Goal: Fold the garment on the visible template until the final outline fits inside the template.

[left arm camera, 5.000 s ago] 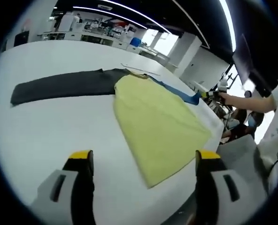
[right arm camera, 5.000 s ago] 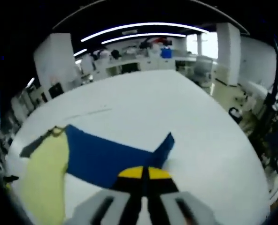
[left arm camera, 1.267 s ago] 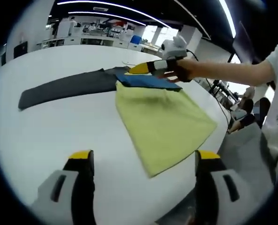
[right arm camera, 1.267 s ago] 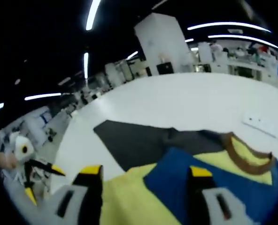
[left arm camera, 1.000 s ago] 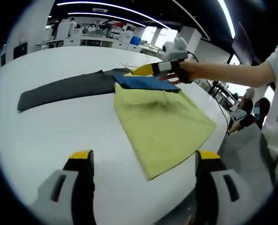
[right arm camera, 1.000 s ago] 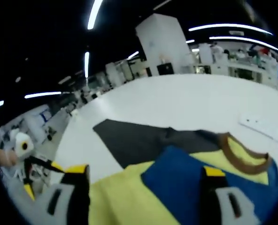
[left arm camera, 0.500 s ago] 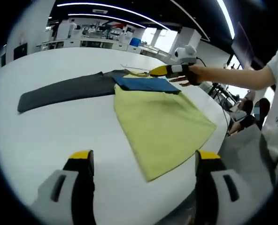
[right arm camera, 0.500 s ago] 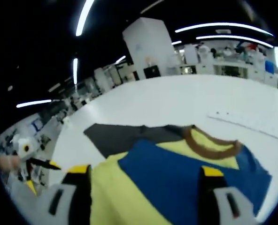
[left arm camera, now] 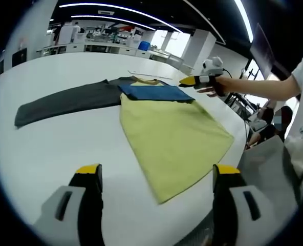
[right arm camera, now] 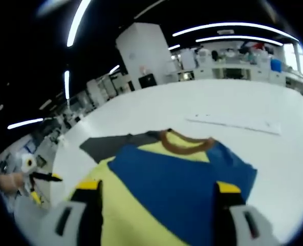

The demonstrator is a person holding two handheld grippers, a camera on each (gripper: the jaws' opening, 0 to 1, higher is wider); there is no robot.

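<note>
- One white bench carries the cloth; in the right gripper view its far part is bare apart from a thin pale strip lying flat on it.
- One garment lies flat on the bench, yellow-green in the body, with a blue sleeve folded across its upper part and a dark grey sleeve stretched out to the side.
- In the right gripper view the same garment shows its brown collar at the far end, the blue sleeve across the middle and the grey sleeve off to the left.
- Left gripper: its two yellow-tipped fingers stand wide apart and hold nothing; the garment's near corner lies on the bench between them, beyond the tips, not touching.
- Right gripper: its two fingers are spread wide with nothing gripped; the blue and yellow cloth lies between and beyond them, and contact cannot be told.
- In the left gripper view the right gripper is held by a hand above the bench, beside the blue sleeve's far end, clear of the cloth.
</note>
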